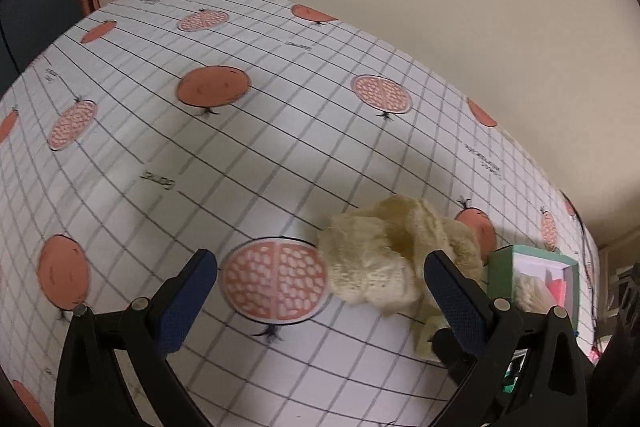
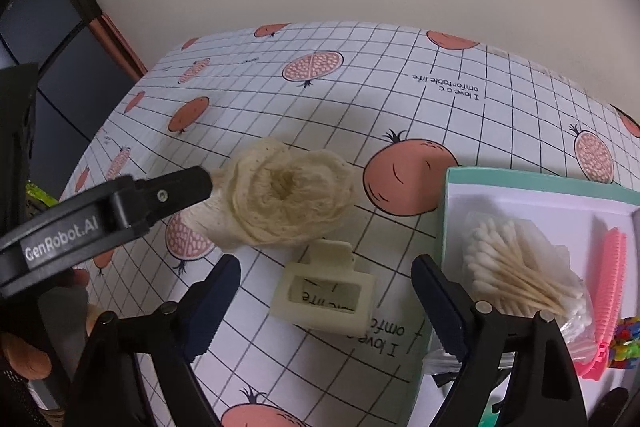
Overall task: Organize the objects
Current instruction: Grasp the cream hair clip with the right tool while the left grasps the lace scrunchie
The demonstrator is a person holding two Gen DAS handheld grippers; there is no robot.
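A cream frilly scrunchie (image 1: 380,255) lies on the pomegranate-print tablecloth (image 1: 240,147). My left gripper (image 1: 320,257) hangs open over it; the scrunchie sits beside the right finger, partly inside the gap. In the right wrist view the scrunchie (image 2: 288,199) has one left-gripper finger (image 2: 176,189) touching its left side. A cream hair claw clip (image 2: 324,295) lies just ahead of my open right gripper (image 2: 326,263), between the fingers. The clip's edge (image 1: 426,341) also shows behind the left gripper's right finger.
A mint-green box (image 2: 446,211) with a white inside stands at the right, holding a bag of cotton swabs (image 2: 516,275), a pink comb (image 2: 610,291) and something multicoloured (image 2: 628,341). The box (image 1: 504,279) also shows in the left wrist view. A hand (image 2: 24,359) is at lower left. A beige wall backs the table.
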